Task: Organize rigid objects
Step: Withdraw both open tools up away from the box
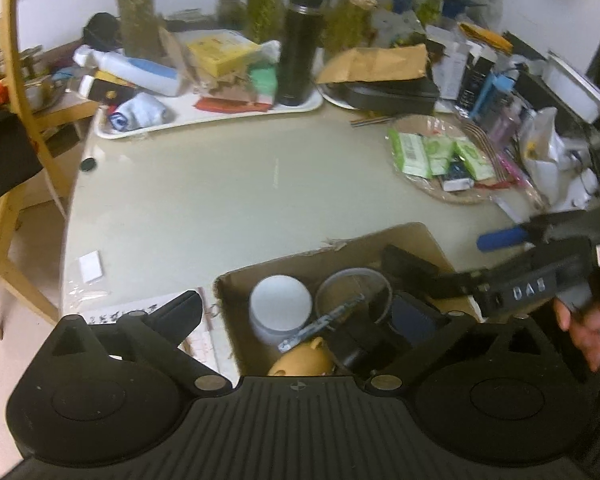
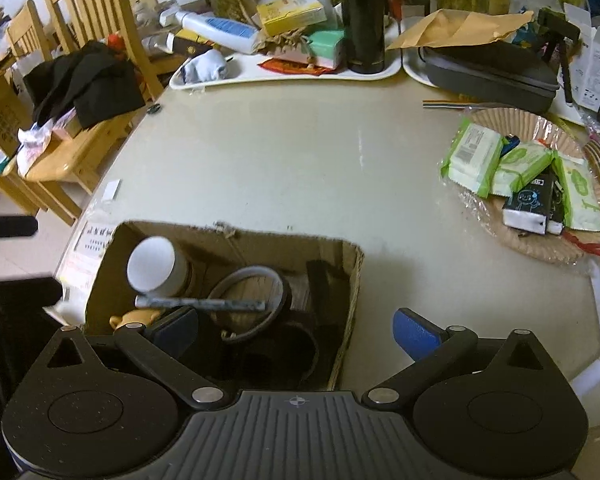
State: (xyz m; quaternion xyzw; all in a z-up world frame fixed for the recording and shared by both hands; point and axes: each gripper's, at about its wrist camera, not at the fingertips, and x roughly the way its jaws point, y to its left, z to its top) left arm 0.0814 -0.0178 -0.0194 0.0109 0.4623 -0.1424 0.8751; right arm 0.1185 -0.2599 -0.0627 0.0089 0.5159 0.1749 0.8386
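An open cardboard box (image 1: 284, 266) (image 2: 236, 236) stands at the near edge of the table. It holds a white jar (image 1: 280, 308) (image 2: 156, 266), a grey ring-shaped bowl (image 1: 354, 292) (image 2: 248, 304), a speckled pen (image 1: 320, 324) (image 2: 200, 303), a tan figurine (image 1: 304, 360) (image 2: 134, 316) and dark items. My left gripper (image 1: 300, 320) hangs open over the box. My right gripper (image 2: 296, 330) is open and empty, its left finger over the box, its blue right fingertip (image 2: 414, 332) over the table. The right gripper also shows in the left wrist view (image 1: 532, 256).
A white tray (image 2: 284, 76) with a black flask (image 2: 360, 16), bottles and boxes stands at the back. A woven plate (image 2: 540, 240) with green tissue packs lies at the right. A black case (image 2: 488, 68) is back right. Wooden chairs (image 2: 80, 80) stand left.
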